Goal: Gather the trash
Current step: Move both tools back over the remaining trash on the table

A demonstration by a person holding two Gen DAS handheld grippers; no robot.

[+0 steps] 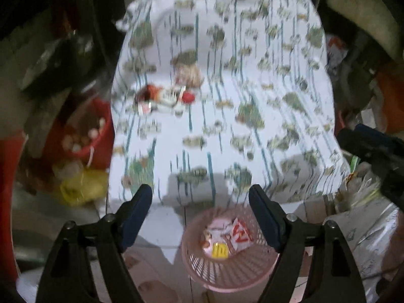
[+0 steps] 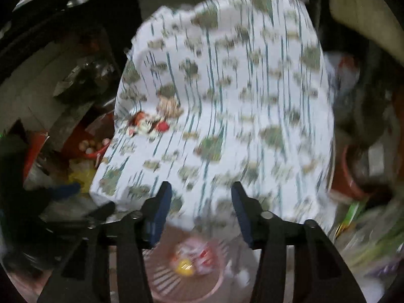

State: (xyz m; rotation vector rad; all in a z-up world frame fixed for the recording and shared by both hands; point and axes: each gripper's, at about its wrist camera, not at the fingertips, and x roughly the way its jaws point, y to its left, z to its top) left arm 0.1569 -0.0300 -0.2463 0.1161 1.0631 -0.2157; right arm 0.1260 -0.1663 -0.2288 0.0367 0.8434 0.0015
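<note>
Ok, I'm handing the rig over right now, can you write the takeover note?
Left claw: open, nothing held, above the pink basket.
Right claw: open, nothing held, also above the basket.
Done: a few wrappers lie in the basket on the floor below the near edge of the patterned tablecloth.
Left: a pile of trash sits on the cloth toward its left side. Views are blurred, so single items can't be told apart.

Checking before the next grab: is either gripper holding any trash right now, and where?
Nothing is held: left gripper and right gripper both stand open and empty.
</note>
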